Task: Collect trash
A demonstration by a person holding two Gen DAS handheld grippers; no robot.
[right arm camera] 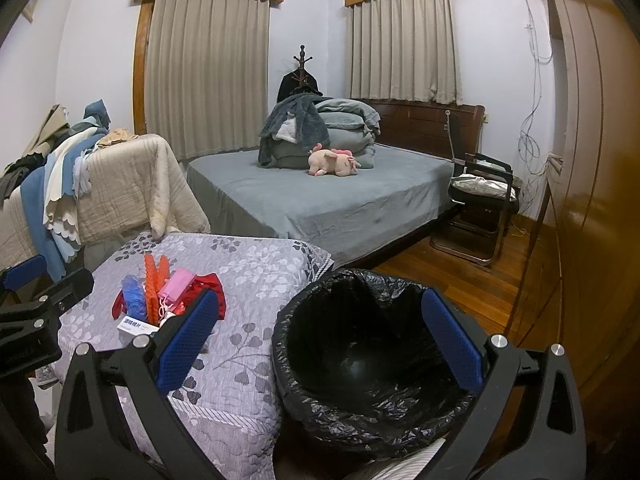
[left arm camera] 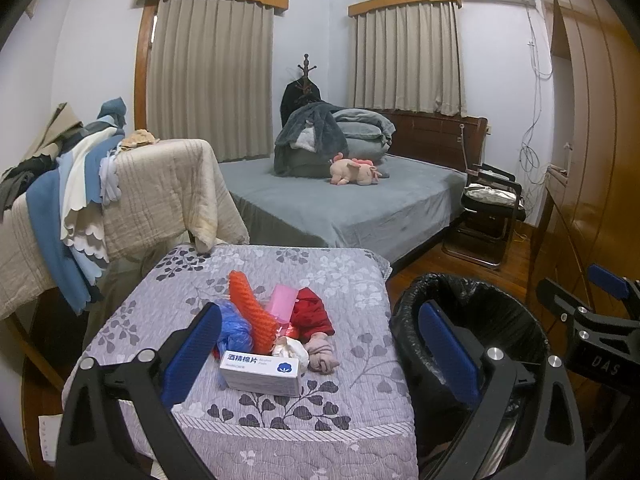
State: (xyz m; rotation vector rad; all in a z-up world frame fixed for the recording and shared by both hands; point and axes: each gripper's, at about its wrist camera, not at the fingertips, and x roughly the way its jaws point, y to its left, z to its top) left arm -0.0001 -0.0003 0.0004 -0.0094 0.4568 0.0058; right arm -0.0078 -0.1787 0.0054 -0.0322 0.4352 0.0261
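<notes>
A heap of trash lies on a floral grey quilted surface [left arm camera: 344, 280]: a white box of alcohol pads [left arm camera: 262, 372], an orange foam net [left arm camera: 254, 312], a blue plastic bag [left arm camera: 234, 326], a pink packet [left arm camera: 285, 300], red cloth [left arm camera: 314, 314] and a pinkish wad [left arm camera: 323, 356]. My left gripper [left arm camera: 320, 344] hangs open just before the heap, nothing between its fingers. To the right stands a bin lined with a black bag [right arm camera: 372, 356]. My right gripper [right arm camera: 320, 332] is open above the bin's near rim, empty. The same heap [right arm camera: 160, 296] shows at its left.
Behind the quilted surface is a bed [left arm camera: 340, 200] with folded blankets and a pink plush toy [left arm camera: 356, 170]. A cloth-draped piece of furniture [left arm camera: 120, 196] stands at the left. A folding chair [left arm camera: 488, 208] and a wooden wardrobe [left arm camera: 592, 160] line the right. Wooden floor [right arm camera: 460, 272] lies beyond the bin.
</notes>
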